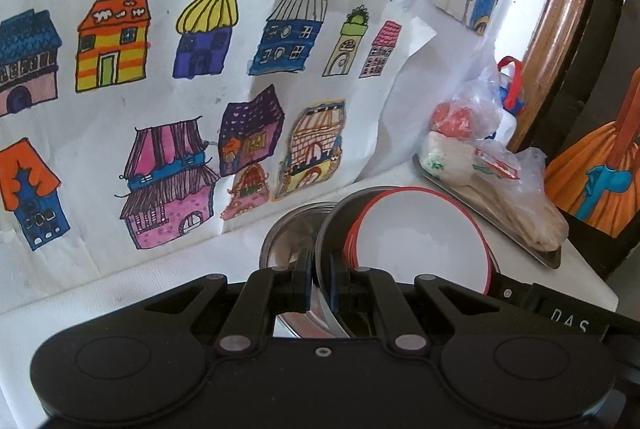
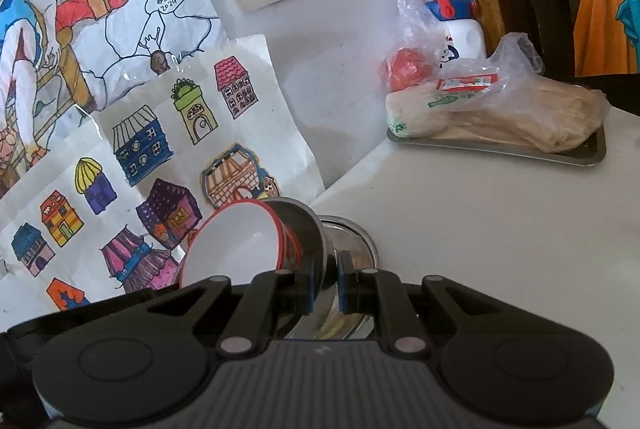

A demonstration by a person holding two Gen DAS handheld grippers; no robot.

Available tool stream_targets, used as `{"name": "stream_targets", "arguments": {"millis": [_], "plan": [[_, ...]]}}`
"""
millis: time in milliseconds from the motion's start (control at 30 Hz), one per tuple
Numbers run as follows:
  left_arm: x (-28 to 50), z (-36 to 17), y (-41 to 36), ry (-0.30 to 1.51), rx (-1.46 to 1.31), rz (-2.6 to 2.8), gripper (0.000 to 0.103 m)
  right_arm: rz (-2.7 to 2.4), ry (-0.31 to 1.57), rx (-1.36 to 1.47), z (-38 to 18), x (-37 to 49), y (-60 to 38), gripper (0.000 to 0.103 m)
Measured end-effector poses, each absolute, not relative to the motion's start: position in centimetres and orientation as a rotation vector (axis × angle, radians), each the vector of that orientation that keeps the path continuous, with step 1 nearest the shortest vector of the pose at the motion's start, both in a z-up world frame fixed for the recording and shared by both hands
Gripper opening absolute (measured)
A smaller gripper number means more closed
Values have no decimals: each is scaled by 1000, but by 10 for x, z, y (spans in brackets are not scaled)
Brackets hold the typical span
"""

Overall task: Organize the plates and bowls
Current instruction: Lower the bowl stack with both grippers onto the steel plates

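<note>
A steel bowl (image 1: 326, 229) is tilted on its side and holds nested white bowls with red rims (image 1: 420, 241). My left gripper (image 1: 320, 285) is shut on the steel bowl's rim. Behind it a second steel bowl (image 1: 288, 233) sits on the white table. In the right wrist view the same tilted stack shows, white bowl (image 2: 232, 245) inside the steel bowl (image 2: 304, 229), over the lower steel bowl (image 2: 356, 245). My right gripper (image 2: 325, 285) is shut on the tilted steel bowl's rim from the other side.
A steel tray (image 2: 560, 157) with bagged food (image 2: 500, 109) stands at the table's back right, with a white bottle with a red cap (image 2: 452, 17) behind it. Children's drawings (image 1: 180, 89) cover the wall at left. The table edge (image 1: 600, 293) is at right.
</note>
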State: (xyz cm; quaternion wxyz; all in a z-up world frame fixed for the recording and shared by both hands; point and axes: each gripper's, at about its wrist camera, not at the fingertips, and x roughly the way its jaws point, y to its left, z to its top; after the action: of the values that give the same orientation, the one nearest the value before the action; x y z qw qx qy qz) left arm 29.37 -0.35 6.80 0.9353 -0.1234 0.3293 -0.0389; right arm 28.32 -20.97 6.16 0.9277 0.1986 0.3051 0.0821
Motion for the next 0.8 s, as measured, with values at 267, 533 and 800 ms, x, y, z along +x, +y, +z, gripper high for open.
{"name": "stream_targets", "arguments": {"millis": [267,533,800], "plan": [[306,61,-1,685,-254,-60,6,178,642,408,54,299,-206,12],[320,50,0,707,-248,-45,6,180,663,406,38,313,-204,12],[329,40,1,729,-250,-32,6,185,681,409,29,321,-204,12]]}}
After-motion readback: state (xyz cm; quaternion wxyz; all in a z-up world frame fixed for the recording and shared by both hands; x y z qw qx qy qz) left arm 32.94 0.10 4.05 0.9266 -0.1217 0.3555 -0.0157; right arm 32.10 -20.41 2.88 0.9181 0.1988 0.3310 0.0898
